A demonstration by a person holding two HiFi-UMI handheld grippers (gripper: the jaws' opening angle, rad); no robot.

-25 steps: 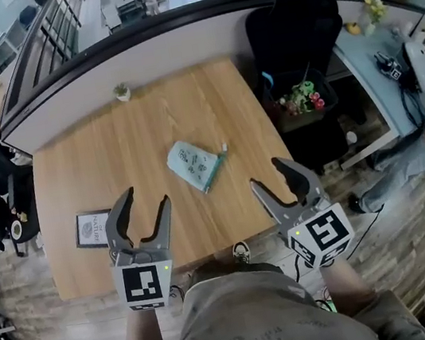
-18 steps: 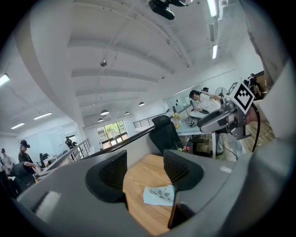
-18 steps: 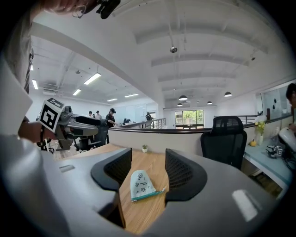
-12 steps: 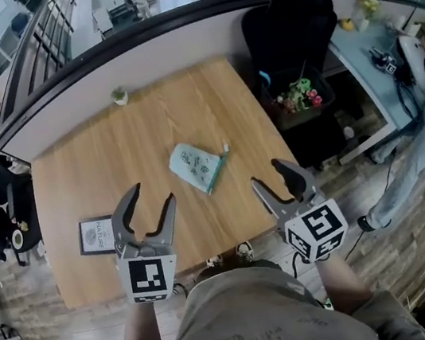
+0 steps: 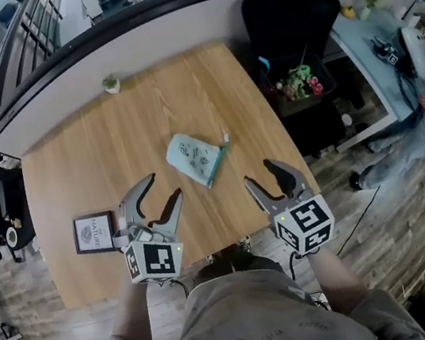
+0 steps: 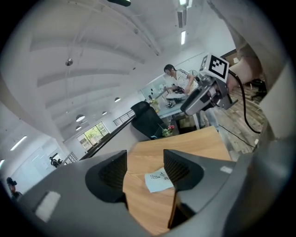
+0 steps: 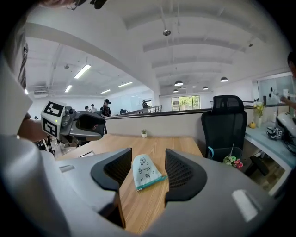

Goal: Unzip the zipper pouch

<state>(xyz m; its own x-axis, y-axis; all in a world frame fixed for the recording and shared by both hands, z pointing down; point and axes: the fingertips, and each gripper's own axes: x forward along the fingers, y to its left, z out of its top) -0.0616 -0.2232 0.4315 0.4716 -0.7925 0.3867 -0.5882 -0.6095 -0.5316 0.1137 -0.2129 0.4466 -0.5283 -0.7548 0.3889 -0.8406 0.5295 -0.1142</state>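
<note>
Barely started. Hovering with left tongs [image 5: 163,188] and right tongs [image 5: 260,173] both agape and empty, over the surface's [image 5: 89,157] 6 o'clock edge. Facing the pouch [image 5: 197,159] flat mid-surface, toward 12 o'clock (zip seemingly shut). Left to do: pin fabric, catch slider, pull.

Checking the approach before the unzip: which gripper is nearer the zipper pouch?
Left, by a little. The left gripper hovers open at the near-left side of the zipper pouch. The right gripper, also open, is farther off at its near-right side. Neither touches it.
</note>
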